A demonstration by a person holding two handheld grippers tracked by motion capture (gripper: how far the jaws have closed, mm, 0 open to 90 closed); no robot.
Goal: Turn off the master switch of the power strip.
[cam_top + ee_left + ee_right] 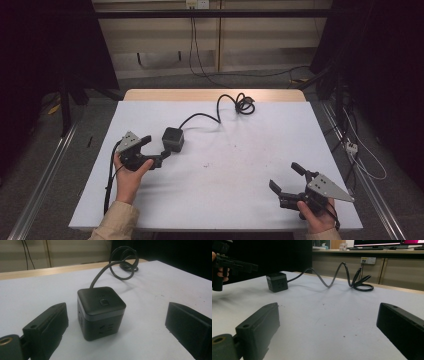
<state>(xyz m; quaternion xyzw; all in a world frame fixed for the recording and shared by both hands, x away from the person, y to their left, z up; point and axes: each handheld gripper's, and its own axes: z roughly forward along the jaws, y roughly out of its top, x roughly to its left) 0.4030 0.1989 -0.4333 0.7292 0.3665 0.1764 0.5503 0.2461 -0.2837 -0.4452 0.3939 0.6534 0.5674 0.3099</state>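
Your left gripper [154,149] sits left of centre in the high view with its jaws spread wide, and the cube [173,139] — a black socket block — stands just beside them, upright on the white table [240,200], not yet touched. In the left gripper view the cube [101,312] lies centred between the two jaws but ahead of them, with clear gaps on both sides, so by the look of it you are lining up a grasp. Your right gripper [287,185] rests at the lower right of the high view, well apart from the cube, its jaws also spread and holding nothing. The cord [220,110] runs from the cube's far side toward the upper middle of the frame and ends in a loose coil [244,105] near the table's far edge. That cord is the main risk: if you lift or drag the cube toward you, the coil may tighten or snag and tug the cube askew in the jaws. The cube's faces look smooth and its edges rounded, so closing on a corner rather than on two flat sides could make it twist or squirt out. Closing before the jaws are far enough forward would likely just nudge it away — push in first, squarely. A jaw landing on the top button [103,302] might also press it.
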